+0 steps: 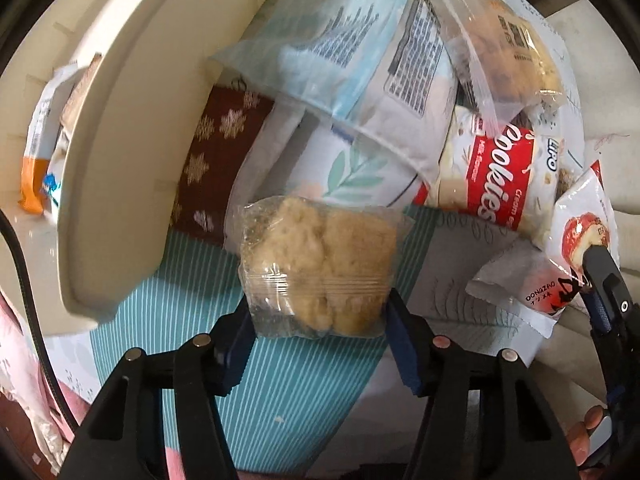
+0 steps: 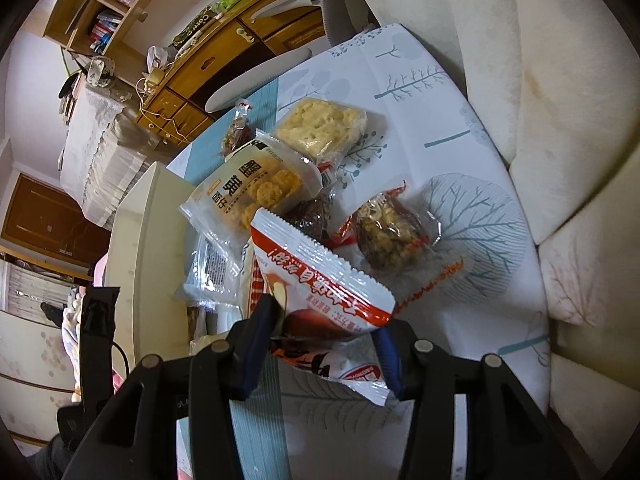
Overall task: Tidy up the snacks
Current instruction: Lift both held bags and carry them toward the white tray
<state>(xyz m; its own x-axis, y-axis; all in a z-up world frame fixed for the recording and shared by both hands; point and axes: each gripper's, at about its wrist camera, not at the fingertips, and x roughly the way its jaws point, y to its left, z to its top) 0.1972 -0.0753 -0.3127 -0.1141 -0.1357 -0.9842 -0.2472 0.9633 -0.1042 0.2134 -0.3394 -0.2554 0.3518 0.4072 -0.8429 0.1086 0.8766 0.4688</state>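
Note:
My left gripper (image 1: 318,312) is shut on a clear-wrapped crumbly rice cake (image 1: 320,264), held above the striped teal cloth (image 1: 288,392). Beyond it lies a pile of snacks: a red and white cookies pack (image 1: 496,176), pale blue packets (image 1: 340,48) and a clear bagged pastry (image 1: 508,40). My right gripper (image 2: 326,340) is shut on a red and white snack packet (image 2: 320,280), which also shows at the right of the left wrist view (image 1: 576,240). Behind it lie a yellow biscuit pack (image 2: 256,188), a rice cake (image 2: 320,128) and a nut cluster (image 2: 388,236).
A cream plastic bin (image 1: 112,152) stands at the left, with an orange and white packet (image 1: 40,152) inside; its wall also shows in the right wrist view (image 2: 148,260). A cream sofa (image 2: 560,100) borders the printed cloth (image 2: 460,140). Wooden cabinets (image 2: 224,52) stand far behind.

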